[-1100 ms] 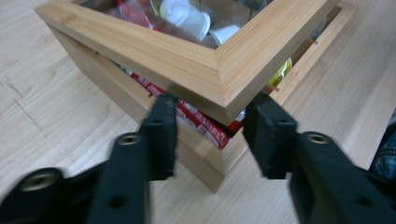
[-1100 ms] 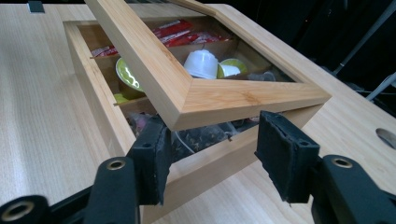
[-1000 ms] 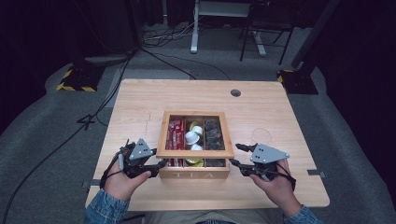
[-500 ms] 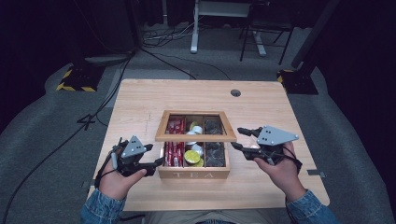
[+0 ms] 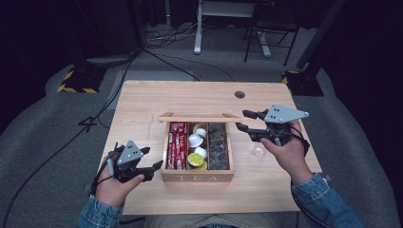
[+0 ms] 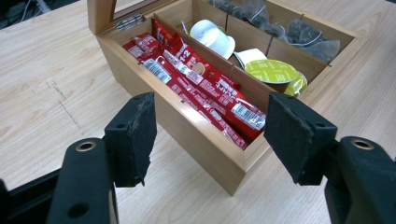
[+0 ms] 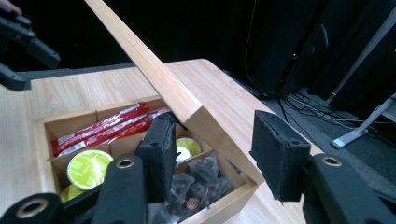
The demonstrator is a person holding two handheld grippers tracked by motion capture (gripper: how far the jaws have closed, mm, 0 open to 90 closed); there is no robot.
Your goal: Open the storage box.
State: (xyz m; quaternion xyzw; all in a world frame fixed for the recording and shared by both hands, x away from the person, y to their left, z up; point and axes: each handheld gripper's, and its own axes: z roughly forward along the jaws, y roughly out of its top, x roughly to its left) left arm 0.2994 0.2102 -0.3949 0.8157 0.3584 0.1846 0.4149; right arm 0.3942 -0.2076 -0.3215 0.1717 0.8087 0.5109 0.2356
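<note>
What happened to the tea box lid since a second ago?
The lid swung up and now stands open. The right gripper rose with it toward the box's far right corner, jaws open astride the lid's corner. The tea box stayed put; the left gripper stays open beside it.

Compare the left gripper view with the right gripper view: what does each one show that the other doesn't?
Left gripper view alone: the hinge at the box's back corner, a white capsule, and barcodes on the red sachets.

Right gripper view alone: the raised lid edge-on, a dark backdrop with floor cables.

Both: the open wooden tea box, the sachets, a green-topped capsule, dark tea bags, and an open claw.
</note>
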